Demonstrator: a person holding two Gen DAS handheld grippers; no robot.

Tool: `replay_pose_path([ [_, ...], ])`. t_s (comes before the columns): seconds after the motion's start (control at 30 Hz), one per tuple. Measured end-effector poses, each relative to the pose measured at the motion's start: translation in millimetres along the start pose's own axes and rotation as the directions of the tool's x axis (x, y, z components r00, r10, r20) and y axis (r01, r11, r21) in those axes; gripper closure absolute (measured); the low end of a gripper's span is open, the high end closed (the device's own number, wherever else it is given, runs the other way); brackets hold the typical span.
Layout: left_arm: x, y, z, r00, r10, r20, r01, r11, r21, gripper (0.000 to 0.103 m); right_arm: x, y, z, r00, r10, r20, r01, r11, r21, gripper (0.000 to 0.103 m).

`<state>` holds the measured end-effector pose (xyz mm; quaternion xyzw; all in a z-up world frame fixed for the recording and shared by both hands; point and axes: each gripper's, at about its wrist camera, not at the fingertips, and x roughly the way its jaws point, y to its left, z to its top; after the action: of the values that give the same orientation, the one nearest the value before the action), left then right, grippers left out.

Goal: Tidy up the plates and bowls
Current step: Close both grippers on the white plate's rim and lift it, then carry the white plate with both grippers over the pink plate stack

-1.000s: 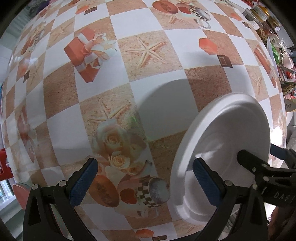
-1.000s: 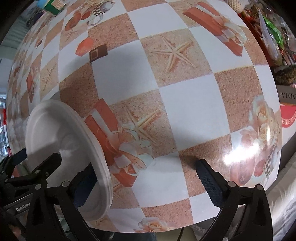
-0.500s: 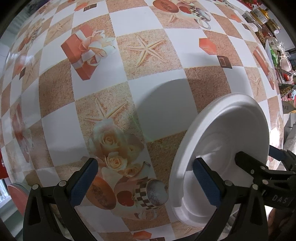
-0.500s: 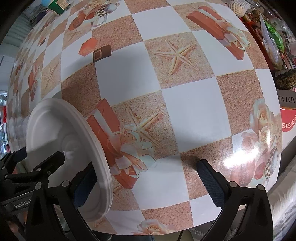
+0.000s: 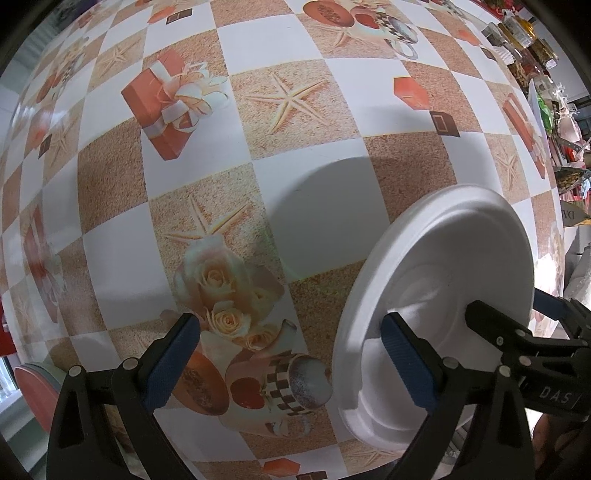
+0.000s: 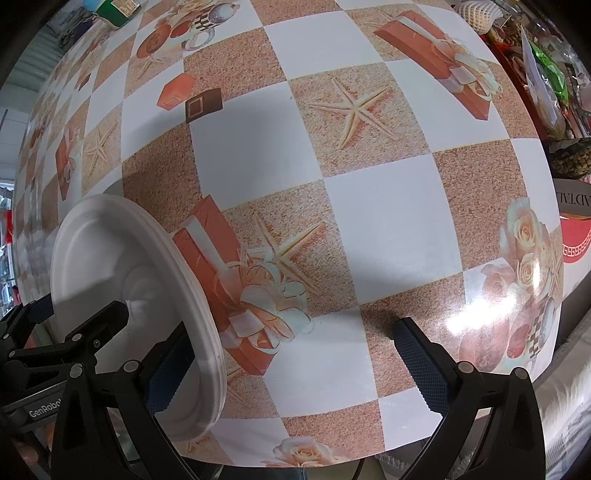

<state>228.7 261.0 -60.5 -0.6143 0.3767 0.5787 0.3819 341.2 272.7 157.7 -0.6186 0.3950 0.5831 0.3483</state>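
A white foam plate (image 5: 443, 266) stands steeply on edge over the front of the patterned table (image 5: 122, 258), between my two grippers. My left gripper (image 5: 290, 326) is open wide; its right finger (image 5: 404, 358) lies against the plate's face. My right gripper (image 6: 291, 328) is also open wide, with the plate (image 6: 110, 251) at its left finger (image 6: 166, 369). Each gripper's black finger (image 5: 495, 328) shows in the other's view on the plate. I cannot tell whether the plate's lower rim touches the table.
A stack of pink plates (image 5: 33, 391) sits at the lower left edge. Jars and packets (image 5: 524, 33) crowd the table's far right. A green container (image 6: 118, 11) stands at the far left, a red box (image 6: 576, 251) off the right edge.
Almost nothing has changed. Both grippers have drifted slightly over the table, and the plate keeps its place between them.
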Motion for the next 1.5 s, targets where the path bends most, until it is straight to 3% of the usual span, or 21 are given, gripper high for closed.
replay_pose_path([
  [0.17,-5,-6,2,1.0,-0.007,-0.011,0.007,1.0,0.013,0.01,-1,-1,0,1.0,0.001,0.003,-0.001,1.0,0.008,0.001],
  [0.37,-10,-15,4,0.999,-0.037,-0.015,0.038,0.998,0.04,0.028,-11,3,-1,0.999,0.036,0.018,-0.035,0.999,-0.007,0.024],
  [0.47,-15,-23,6,0.998,-0.061,-0.006,0.062,0.995,0.075,0.05,-15,7,0,0.998,0.061,0.021,-0.06,0.998,-0.026,0.042],
  [0.53,-17,-30,6,0.995,-0.096,-0.014,0.097,0.99,0.107,0.069,-17,14,1,0.994,0.112,0.018,-0.111,0.993,-0.045,0.071],
  [0.57,-17,-31,5,0.994,-0.104,-0.016,0.105,0.989,0.109,0.07,-16,17,2,0.991,0.137,0.006,-0.137,0.989,-0.049,0.073],
  [0.7,-18,-27,3,0.993,-0.12,-0.013,0.12,0.986,0.114,0.072,-16,31,2,0.995,0.098,0.008,-0.097,0.991,-0.094,0.076],
  [1.03,-24,18,-36,0.994,-0.105,-0.017,0.105,0.993,0.052,0.072,-9,54,-7,0.992,0.117,-0.049,-0.121,0.987,-0.104,0.076],
  [1.5,-29,107,-109,0.999,-0.038,-0.027,0.035,0.992,-0.12,0.069,8,159,-55,0.978,0.149,-0.148,-0.187,0.938,-0.292,0.076],
])
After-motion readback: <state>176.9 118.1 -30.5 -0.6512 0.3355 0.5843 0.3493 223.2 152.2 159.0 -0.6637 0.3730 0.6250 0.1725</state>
